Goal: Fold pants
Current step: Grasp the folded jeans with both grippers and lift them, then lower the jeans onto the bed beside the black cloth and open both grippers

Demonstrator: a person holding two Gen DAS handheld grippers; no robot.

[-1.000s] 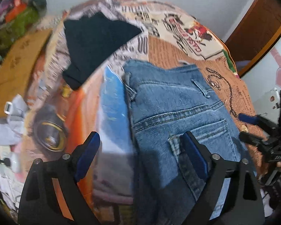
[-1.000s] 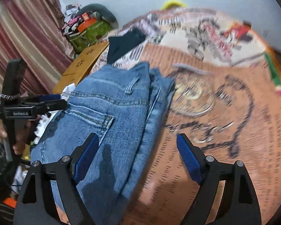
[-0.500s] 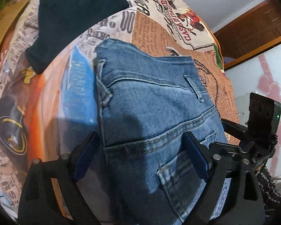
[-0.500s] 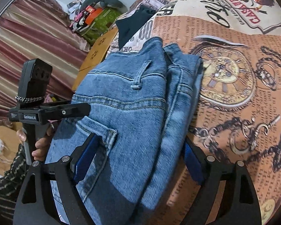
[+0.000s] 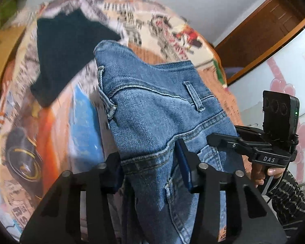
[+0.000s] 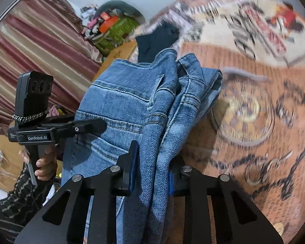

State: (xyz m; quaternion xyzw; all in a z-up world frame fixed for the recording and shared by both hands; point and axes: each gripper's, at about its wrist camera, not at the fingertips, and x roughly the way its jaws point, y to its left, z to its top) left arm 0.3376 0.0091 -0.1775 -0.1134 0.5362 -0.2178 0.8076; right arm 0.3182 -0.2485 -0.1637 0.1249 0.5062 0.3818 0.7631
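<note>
Folded blue jeans [image 5: 152, 105] lie on a printed bedspread [image 5: 50, 122], their waistband end bunched and lifted toward me. My left gripper [image 5: 150, 170] is closing, its blue pads pressing the denim near the back pocket seam. My right gripper [image 6: 152, 172] is closing too, pinching the thick folded edge of the jeans [image 6: 128, 97]. Each wrist view shows the other gripper's black body beside the jeans, held by a hand [image 5: 262, 172] in a striped sleeve.
A black garment [image 5: 67, 46] lies on the bedspread beyond the jeans. A striped curtain [image 6: 30, 50] and a pile of clutter [image 6: 111, 28] stand to the left. A wooden door [image 5: 264, 30] is at the right, with a brown cardboard sheet [image 6: 120, 52] by the bed's edge.
Both grippers went from wide open over the flat jeans to pinched on the denim. The cloth has bunched up and risen off the bedspread.
</note>
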